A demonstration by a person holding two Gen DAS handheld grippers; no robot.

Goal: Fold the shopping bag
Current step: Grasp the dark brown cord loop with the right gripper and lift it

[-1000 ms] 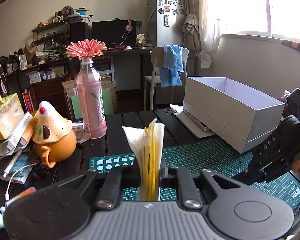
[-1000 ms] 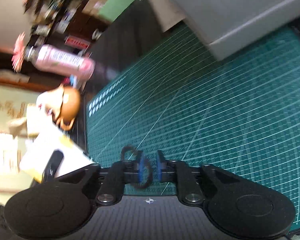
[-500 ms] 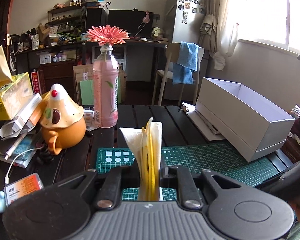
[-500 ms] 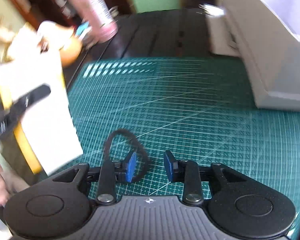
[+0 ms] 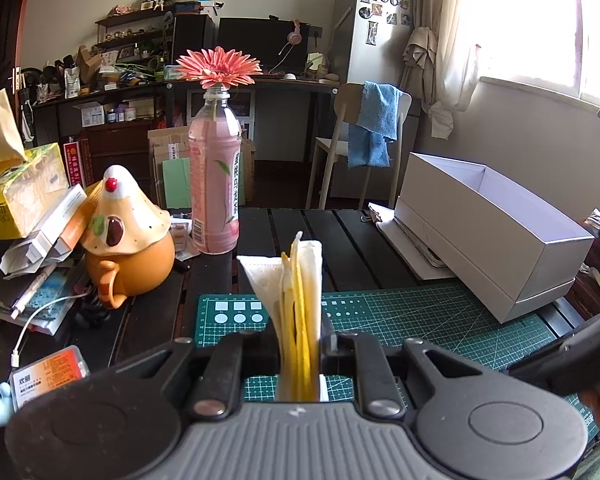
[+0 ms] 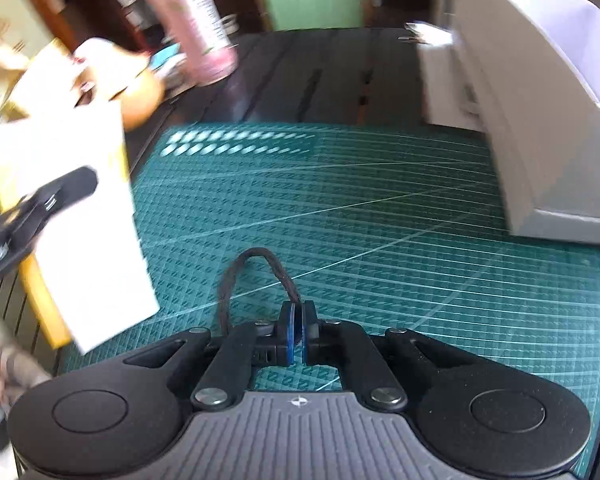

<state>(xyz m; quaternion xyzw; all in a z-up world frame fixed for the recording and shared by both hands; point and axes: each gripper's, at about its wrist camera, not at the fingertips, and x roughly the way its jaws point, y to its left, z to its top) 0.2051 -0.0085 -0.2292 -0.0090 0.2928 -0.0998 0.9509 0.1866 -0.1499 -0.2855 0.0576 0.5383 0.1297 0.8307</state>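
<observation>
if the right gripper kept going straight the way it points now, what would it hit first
Most likely the green cutting mat: the right gripper, shut on the black cord loop, points down at bare mat. Depth is unclear.

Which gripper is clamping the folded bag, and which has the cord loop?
The left gripper clamps the folded white-and-yellow bag, standing up between its fingers. The right gripper is shut on the dark cord loop over the green mat.

lived-in home room: fridge, cluttered desk, curtained window

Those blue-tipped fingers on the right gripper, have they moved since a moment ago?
Yes. The right gripper has shut on the black cord loop, above the green mat.
</observation>
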